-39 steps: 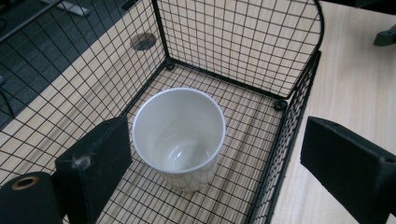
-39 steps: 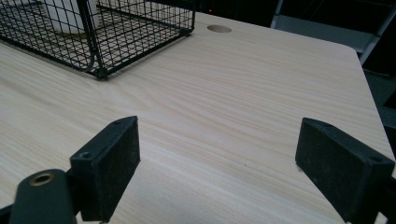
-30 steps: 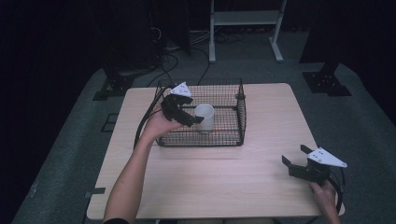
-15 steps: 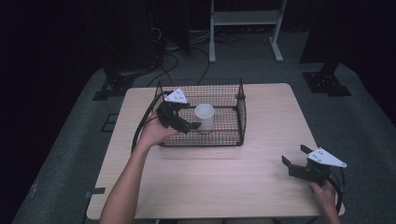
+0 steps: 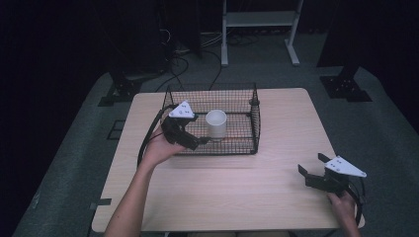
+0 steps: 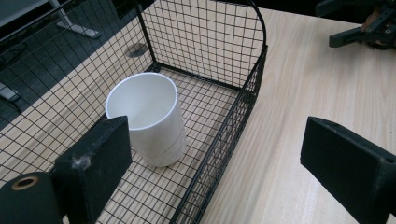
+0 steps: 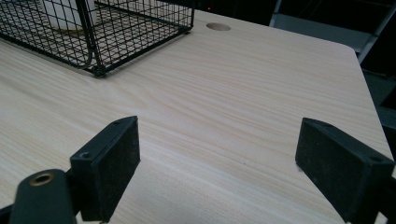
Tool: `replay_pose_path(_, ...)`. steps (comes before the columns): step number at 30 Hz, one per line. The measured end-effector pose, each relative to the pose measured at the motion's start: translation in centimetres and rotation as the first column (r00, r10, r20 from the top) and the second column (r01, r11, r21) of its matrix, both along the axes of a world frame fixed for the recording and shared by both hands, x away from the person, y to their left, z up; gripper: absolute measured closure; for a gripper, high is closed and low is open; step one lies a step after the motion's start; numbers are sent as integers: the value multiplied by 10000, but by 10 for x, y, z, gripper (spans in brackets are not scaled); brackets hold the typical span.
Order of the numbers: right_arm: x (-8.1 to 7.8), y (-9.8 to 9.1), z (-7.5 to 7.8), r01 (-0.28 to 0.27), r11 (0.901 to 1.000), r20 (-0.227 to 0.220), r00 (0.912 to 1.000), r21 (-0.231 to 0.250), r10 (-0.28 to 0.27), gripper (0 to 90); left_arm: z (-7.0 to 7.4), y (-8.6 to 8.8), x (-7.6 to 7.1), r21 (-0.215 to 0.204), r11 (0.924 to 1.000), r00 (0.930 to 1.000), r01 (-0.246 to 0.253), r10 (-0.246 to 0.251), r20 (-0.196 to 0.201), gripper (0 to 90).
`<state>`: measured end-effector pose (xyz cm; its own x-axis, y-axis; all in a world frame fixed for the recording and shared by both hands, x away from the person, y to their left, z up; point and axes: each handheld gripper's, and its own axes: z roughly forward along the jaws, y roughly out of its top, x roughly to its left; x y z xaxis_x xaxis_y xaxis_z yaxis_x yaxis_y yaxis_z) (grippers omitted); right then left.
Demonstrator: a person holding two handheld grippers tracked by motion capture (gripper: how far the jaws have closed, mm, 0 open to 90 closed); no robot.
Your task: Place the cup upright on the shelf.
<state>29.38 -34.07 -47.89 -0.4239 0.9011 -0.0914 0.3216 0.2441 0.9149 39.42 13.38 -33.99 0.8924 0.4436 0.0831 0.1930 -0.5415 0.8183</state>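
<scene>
While the cup sits inside the wire basket, both grippers are empty-handed; all places below given rel. to the basket.

Basket (image 5: 249, 123): black wire mesh, open top, on the far half of the bench (image 5: 276, 197); near wall also seen in the left gripper view (image 6: 224, 140).
Cup (image 5: 216, 123): white, upright, mouth up, empty as far as visible; stands on the basket floor, roughly mid-basket, closer to its near wall. In the left gripper view (image 6: 149, 119) it is apart from the side mesh.
Left gripper (image 5: 200, 142): at the basket's near-left corner, held by the left hand (image 5: 158, 148); jaws wide apart, nothing between the pads. Jaws straddle the near wall: one inside the basket just beside the cup, not touching it, the other outside over bare bench.
Right gripper (image 5: 311, 170): well apart from the basket, toward the bench's near-right corner, in the right hand (image 5: 346, 202); jaws apart, nothing in them, bare bench between. Pts toward the basket.
Bench: light wood; round cable hole (image 7: 218, 26) beyond the basket's far corner in the right gripper view.
</scene>
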Motion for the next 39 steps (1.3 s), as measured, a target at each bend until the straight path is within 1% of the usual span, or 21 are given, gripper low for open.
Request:
replay_pose_path(3, 0, 0, 0, -38, 10000, -8, 10000, -24, 38, 131, -1, 2, -4, -39, 10000, 10000, -34, 34, -48, 81)
replay_pose_path(4, 0, 0, 0, -32, 10000, -26, 10000, -37, 32, 131, -2, 3, -6, -111, 9999, 10000, -40, 40, 25, 82)
replay_pose_path(5, 0, 0, 0, -27, 10000, -36, 10000, -12, 27, 131, -3, 3, -8, -141, 9999, 10000, -58, 58, 15, 82)
replay_pose_path(7, 0, 0, 0, -30, 10000, -48, 10000, -4, 30, 131, -5, 4, -10, -100, 9999, 10000, -70, 70, -24, 82)
replay_pose_path(9, 0, 0, 0, -23, 10000, -46, 10000, -9, 23, 131, -6, 5, -13, -153, 9999, 10000, -63, 63, -25, 82)
replay_pose_path(11, 0, 0, 0, -29, 10000, -49, 10000, -3, 29, 131, -7, 6, -16, -123, 9999, 9999, -82, 82, 63, 82)
replay_pose_path(13, 0, 0, 0, -31, 10000, -49, 10000, -14, 31, 131, -9, 7, -19, -250, 9997, 10000, -46, 45, -31, 81)
replay_pose_path(15, 0, 0, 0, -33, 10000, -52, 10000, -4, 33, 131, -12, 8, -23, -311, 9995, 10000, -47, 47, -1, 81)
replay_pose_path(19, 0, 0, 0, -25, 10000, -51, 10000, -15, 24, 131, -15, 10, -28, -288, 9995, 9999, -101, 103, 50, 81)
replay_pose_path(21, 0, 1, 0, -35, 10000, -65, 10000, -51, 35, 131, -17, 11, -30, -406, 9991, 9999, -106, 107, 19, 82)
replay_pose_path(23, 0, 1, 0, -41, 10000, -59, 10000, -57, 40, 131, -17, 12, -32, -377, 9992, 9999, -99, 102, 69, 82)
replay_pose_path(24, 0, 1, 0, -27, 10000, -67, 10000, -44, 27, 131, -18, 12, -33, -340, 9994, 10000, -81, 82, 26, 82)
replay_pose_path(26, 0, 0, 0, -22, 10000, -65, 10000, -36, 22, 131, -18, 11, -35, -307, 9995, 9999, -76, 80, 114, 82)
replay_pose_path(29, 0, 0, 0, -12, 10000, -56, 10000, -34, 11, 131, -20, 11, -38, -395, 9992, 10000, 12, -13, -28, 82)
replay_pose_path(35, 0, 0, 0, -9, 10000, -47, 10000, -36, 9, 131, -24, 11, -45, -217, 9998, 10000, 39, -39, 27, 82)
replay_pose_path(39, 0, 0, 0, -10, 10000, -49, 10000, -41, 9, 131, -25, 13, -49, -246, 9997, 10000, -16, 18, 97, 82)
